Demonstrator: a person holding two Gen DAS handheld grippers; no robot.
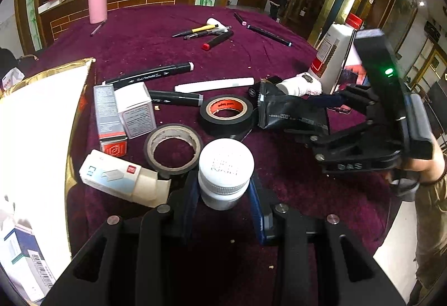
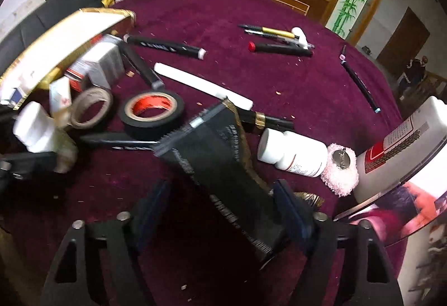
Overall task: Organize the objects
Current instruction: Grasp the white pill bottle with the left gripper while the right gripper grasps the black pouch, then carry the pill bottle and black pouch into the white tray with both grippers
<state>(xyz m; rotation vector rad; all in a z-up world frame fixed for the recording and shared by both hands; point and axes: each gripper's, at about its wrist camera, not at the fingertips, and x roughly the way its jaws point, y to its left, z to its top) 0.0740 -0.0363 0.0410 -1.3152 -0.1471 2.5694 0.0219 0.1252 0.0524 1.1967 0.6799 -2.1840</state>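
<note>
The left claw [image 1: 223, 188] was clamped on a white screw-cap bottle [image 1: 225, 174], upright on the maroon worktop [image 1: 156, 35] beside a tan tape roll [image 1: 173, 148]. The right claw [image 2: 223, 208] straddled a black foil pouch [image 2: 220, 166]; whether its pads pressed it was unclear.

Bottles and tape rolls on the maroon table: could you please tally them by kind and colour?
Tape rolls: 2, black and beige.
White bottles: 3, one small and upright, one lying down, one large.
Pink bottles: 1.
Total: 6.
</note>
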